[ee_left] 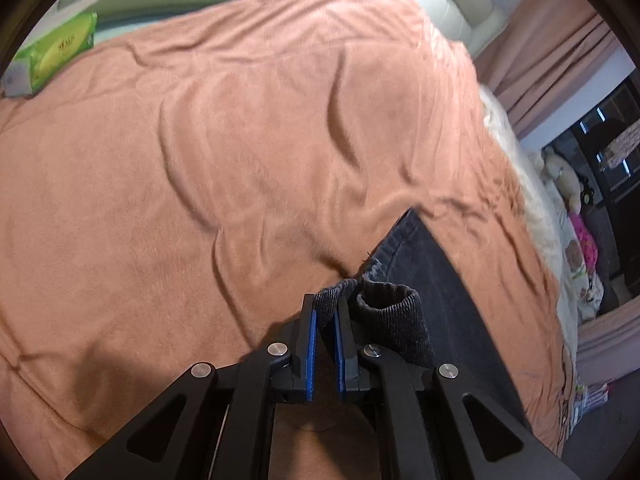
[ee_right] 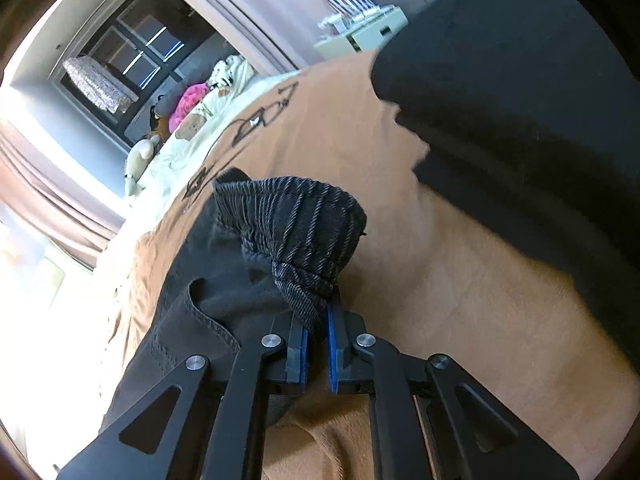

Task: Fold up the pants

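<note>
Dark pants (ee_left: 424, 264) lie on an orange-brown blanket (ee_left: 224, 152) spread over a bed. In the left wrist view my left gripper (ee_left: 327, 304) is shut on a ribbed cuff (ee_left: 394, 316) of the pants, the knit edge pinched between the blue pads. In the right wrist view my right gripper (ee_right: 320, 312) is shut on the gathered ribbed waistband (ee_right: 296, 224), which bunches up above the fingers; a pocket opening (ee_right: 208, 312) of the pants (ee_right: 188, 280) shows at the lower left. A dark sleeve (ee_right: 520, 100) fills the upper right.
A green tissue pack (ee_left: 60, 50) lies at the blanket's far left. Stuffed toys and a pink item (ee_right: 188, 104) sit on pale bedding beyond the blanket's edge, near curtains (ee_left: 560, 60) and a dark window. A white box (ee_right: 360, 36) stands behind the blanket.
</note>
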